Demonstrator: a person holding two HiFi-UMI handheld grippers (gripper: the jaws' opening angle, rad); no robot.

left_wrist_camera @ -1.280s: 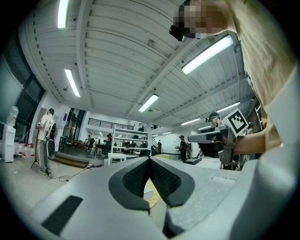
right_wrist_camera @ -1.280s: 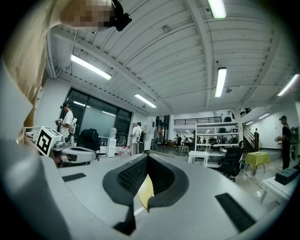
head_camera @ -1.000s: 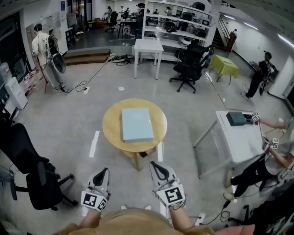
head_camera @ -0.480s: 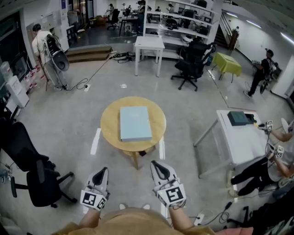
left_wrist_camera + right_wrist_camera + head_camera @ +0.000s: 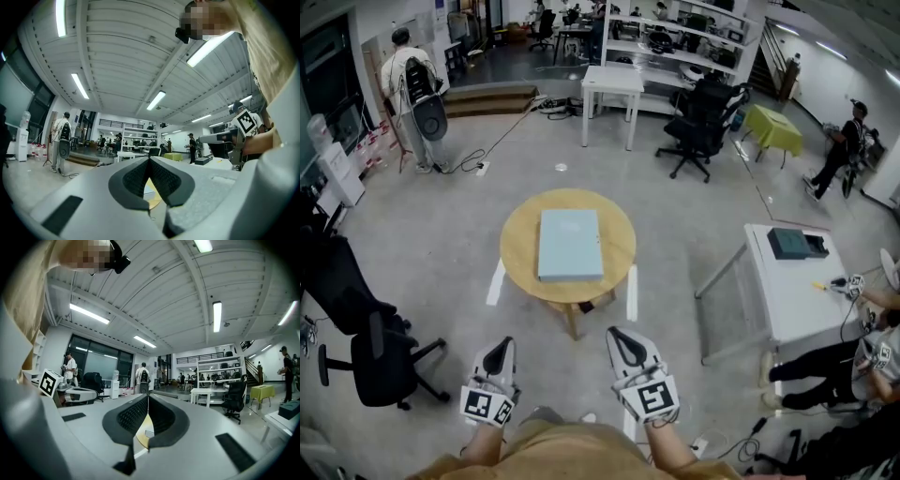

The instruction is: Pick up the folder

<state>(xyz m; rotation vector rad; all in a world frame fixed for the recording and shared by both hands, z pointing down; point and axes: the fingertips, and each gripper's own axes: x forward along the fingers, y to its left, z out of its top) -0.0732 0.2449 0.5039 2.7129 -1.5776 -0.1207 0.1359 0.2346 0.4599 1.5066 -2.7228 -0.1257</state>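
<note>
The left tool [image 5: 501, 349] and right tool [image 5: 624, 341] stay clamped shut on nothing, side by side, well short of the round wooden surface [image 5: 517, 249]. There the pale blue rectangular folder [image 5: 570, 245] still lies flat at centre, unmoved since a second ago.

Gripper views: table [image 5: 142, 434] shows only as a sliver between the pads [image 5: 133, 416], rest hidden behind them; folder [image 5: 570, 245] there too small to tell. Head view: arms [image 5: 672, 452] behind the fingers cut off at btm edge.
</note>
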